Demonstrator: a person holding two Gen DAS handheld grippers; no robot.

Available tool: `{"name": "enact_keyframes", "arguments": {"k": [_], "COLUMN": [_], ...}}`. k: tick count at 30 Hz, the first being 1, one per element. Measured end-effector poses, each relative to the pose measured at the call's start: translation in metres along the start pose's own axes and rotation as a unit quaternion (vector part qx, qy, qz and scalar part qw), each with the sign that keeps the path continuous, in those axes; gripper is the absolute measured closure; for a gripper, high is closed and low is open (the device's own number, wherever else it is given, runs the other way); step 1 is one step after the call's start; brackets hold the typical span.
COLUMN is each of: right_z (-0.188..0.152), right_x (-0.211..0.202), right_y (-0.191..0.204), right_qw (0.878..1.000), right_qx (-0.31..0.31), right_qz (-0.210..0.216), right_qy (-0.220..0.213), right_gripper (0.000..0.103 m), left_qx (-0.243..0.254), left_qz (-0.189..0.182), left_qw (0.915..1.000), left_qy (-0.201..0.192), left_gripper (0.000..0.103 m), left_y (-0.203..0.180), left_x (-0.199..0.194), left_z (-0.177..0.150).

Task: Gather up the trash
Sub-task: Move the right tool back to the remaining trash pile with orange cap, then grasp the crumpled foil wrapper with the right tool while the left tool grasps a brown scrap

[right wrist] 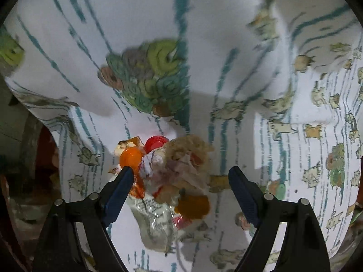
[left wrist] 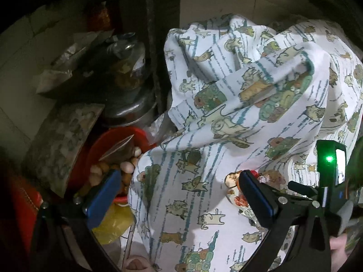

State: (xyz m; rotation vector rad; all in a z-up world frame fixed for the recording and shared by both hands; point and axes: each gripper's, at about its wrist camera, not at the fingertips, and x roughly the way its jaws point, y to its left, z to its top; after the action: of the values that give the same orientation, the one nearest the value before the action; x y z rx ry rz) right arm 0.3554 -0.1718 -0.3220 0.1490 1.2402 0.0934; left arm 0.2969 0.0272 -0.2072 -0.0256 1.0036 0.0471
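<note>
Right wrist view shows the right gripper (right wrist: 181, 178) with fingers wide apart over the trash pile (right wrist: 172, 176) on the cat-print sheet (right wrist: 226, 45); closing might pinch cloth or roll the orange cap (right wrist: 131, 156) away.

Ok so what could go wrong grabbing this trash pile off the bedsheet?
The right hand-held gripper is open around a loose trash pile. Closing may catch only the crumpled wrapper, letting the orange cap and red cap roll away. The fingers might also pinch the printed sheet.
</note>
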Motion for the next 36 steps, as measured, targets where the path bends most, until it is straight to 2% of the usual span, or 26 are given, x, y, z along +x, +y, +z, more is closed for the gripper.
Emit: {"name": "enact_keyframes", "arguments": {"k": [1, 3, 5, 7, 8, 11, 12, 13, 19, 24, 27, 30, 32, 36], "right_z": [0.0, 0.0, -0.001, -0.003, -0.003, -0.009, -0.011, -0.013, -0.022, -0.019, -0.021, -0.022, -0.023, -0.024], "right_x": [0.002, 0.006, 0.006, -0.003, -0.006, -0.026, -0.031, -0.038, -0.065, -0.078, -0.09, -0.099, -0.106, -0.109], "right_y": [0.001, 0.001, 0.0, -0.004, -0.005, -0.01, -0.012, -0.015, -0.047, -0.087, -0.113, -0.139, -0.153, -0.168], "right_qw": [1.0, 1.0, 1.0, 1.0, 1.0, 0.999, 0.999, 0.999, 0.998, 0.999, 0.998, 0.998, 0.997, 0.996], "right_qx": [0.0, 0.002, 0.008, 0.013, 0.012, 0.007, 0.003, -0.001, 0.011, 0.026, 0.027, 0.046, 0.057, 0.068], "right_qz": [-0.002, 0.0, 0.006, 0.016, 0.019, 0.029, 0.029, 0.029, 0.028, 0.01, -0.017, -0.018, -0.018, -0.023], "right_qy": [-0.001, 0.003, 0.002, -0.003, -0.003, -0.023, -0.028, -0.032, -0.051, -0.044, -0.05, -0.048, -0.05, -0.057], "right_gripper": [0.022, 0.044, 0.05, 0.068, 0.072, 0.074, 0.087, 0.092, 0.093, 0.093, 0.093, 0.093, 0.093, 0.093], "left_qx": [0.0, 0.002, 0.004, 0.005, 0.005, 0.009, 0.011, 0.015, 0.038, 0.065, 0.088, 0.107, 0.118, 0.141], "left_qz": [0.0, 0.003, 0.003, 0.003, 0.002, -0.002, -0.004, -0.006, -0.037, -0.09, -0.122, -0.145, -0.147, -0.121], "left_qw": [1.0, 1.0, 1.0, 0.9999, 0.9999, 0.9998, 0.9997, 0.9996, 0.9971, 0.9895, 0.9817, 0.9728, 0.968, 0.965], "left_qy": [0.001, 0.003, 0.005, 0.008, 0.011, 0.02, 0.022, 0.025, 0.055, 0.093, 0.117, 0.146, 0.165, 0.185], "left_gripper": [0.0, 0.0, 0.0, 0.0, 0.0, 0.0, 0.0, 0.0, 0.0, 0.001, 0.012, 0.021, 0.029, 0.032], "left_y": [0.001, 0.002, 0.002, 0.001, 0.0, -0.007, -0.011, -0.015, -0.05, -0.09, -0.119, -0.145, -0.161, -0.185], "left_x": [0.001, 0.003, 0.004, 0.006, 0.007, 0.01, 0.012, 0.013, 0.027, 0.04, 0.048, 0.059, 0.069, 0.087], "left_z": [0.0, 0.0, 0.0, 0.0, 0.0, -0.001, -0.002, -0.003, -0.012, -0.024, -0.034, -0.045, -0.052, -0.064]}}
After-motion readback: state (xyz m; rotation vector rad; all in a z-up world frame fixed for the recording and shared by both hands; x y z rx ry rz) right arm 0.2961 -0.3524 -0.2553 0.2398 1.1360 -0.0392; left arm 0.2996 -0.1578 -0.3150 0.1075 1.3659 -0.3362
